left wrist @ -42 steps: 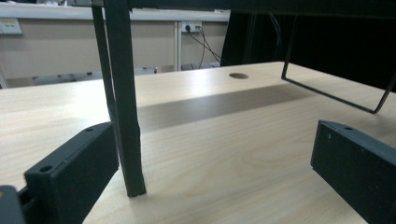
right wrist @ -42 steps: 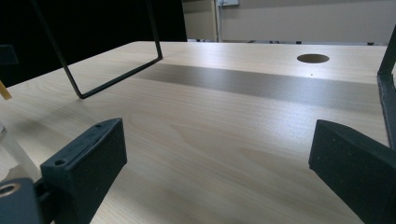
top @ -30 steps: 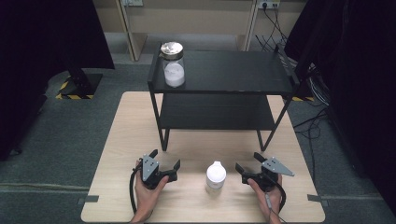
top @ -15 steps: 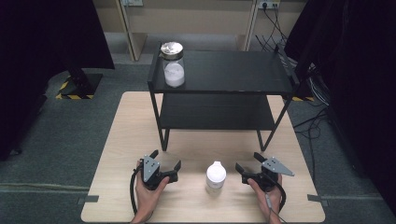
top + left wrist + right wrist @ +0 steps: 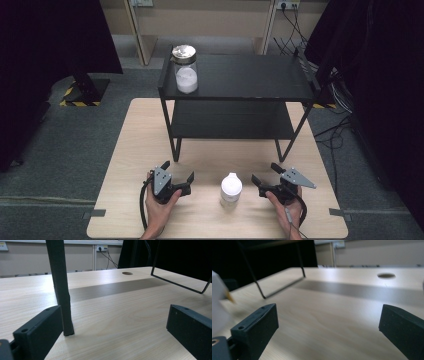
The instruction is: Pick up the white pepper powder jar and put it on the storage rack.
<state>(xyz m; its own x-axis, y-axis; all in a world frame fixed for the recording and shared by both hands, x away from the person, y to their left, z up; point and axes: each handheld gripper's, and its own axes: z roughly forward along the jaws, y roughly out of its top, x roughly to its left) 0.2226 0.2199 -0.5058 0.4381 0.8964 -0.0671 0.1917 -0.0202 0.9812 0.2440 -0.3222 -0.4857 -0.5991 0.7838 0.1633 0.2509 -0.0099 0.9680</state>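
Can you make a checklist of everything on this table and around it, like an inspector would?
Surface: pale wooden table, bare grain, a round hole near the back.
Job's things: small white bottle standing upright between both hand-held grippers, touched by neither.
Clutter: black two-level shelf rack on the table; glass jar with a metal lid and white contents on its top level.
Grippers: left hand-held gripper and right hand-held gripper, both open, resting low on the table.
Cables: a black one trails from each gripper; more by the wall sockets.
Surroundings: grey carpet, dark curtains at both sides.
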